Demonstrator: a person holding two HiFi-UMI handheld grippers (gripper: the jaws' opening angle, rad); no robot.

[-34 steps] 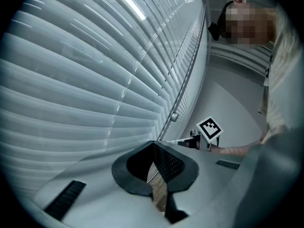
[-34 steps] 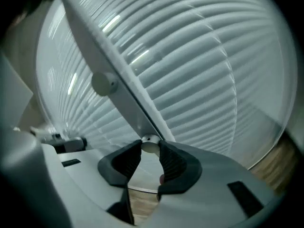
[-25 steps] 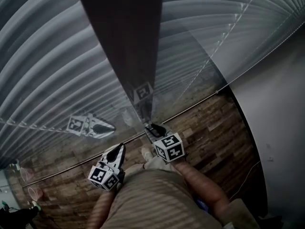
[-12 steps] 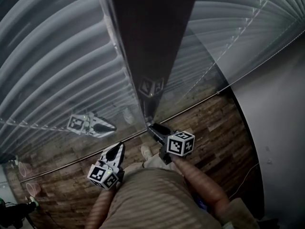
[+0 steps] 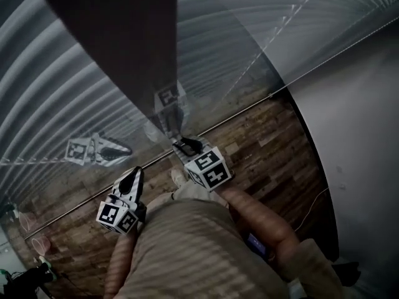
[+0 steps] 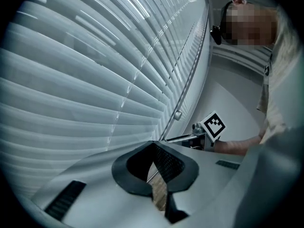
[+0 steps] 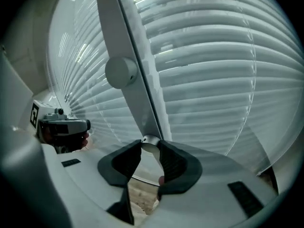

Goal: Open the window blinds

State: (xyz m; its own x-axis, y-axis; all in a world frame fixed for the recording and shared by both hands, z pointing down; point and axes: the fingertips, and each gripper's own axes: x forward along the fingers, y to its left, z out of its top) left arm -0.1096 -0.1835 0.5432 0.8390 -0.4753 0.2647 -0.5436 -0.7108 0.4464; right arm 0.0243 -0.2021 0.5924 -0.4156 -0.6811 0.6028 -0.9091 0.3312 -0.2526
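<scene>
White slatted blinds (image 7: pixel 218 80) hang tilted shut behind the glass, also in the left gripper view (image 6: pixel 71 75). A thin tilt wand (image 7: pixel 134 61) runs down along the window post past a round knob (image 7: pixel 121 71). My right gripper (image 7: pixel 151 144) is shut on the wand's lower end; its jaws have just been closing with that end between them. In the head view the right gripper (image 5: pixel 186 146) is at the foot of the dark post (image 5: pixel 124 42). My left gripper (image 5: pixel 133 175) hangs to its left, shut on nothing (image 6: pixel 153 146), short of the glass.
The glass mirrors both marker cubes. A metal bottom rail (image 5: pixel 249 108) runs along the window's foot above the wooden floor (image 5: pixel 268 148). A white wall (image 5: pixel 361 142) closes the right side. The person's torso and forearms fill the lower head view.
The head camera has swung, so the post and both grippers sit further left and higher in the picture. The right gripper's cube has rolled a little at the wand's foot; the left gripper holds still.
</scene>
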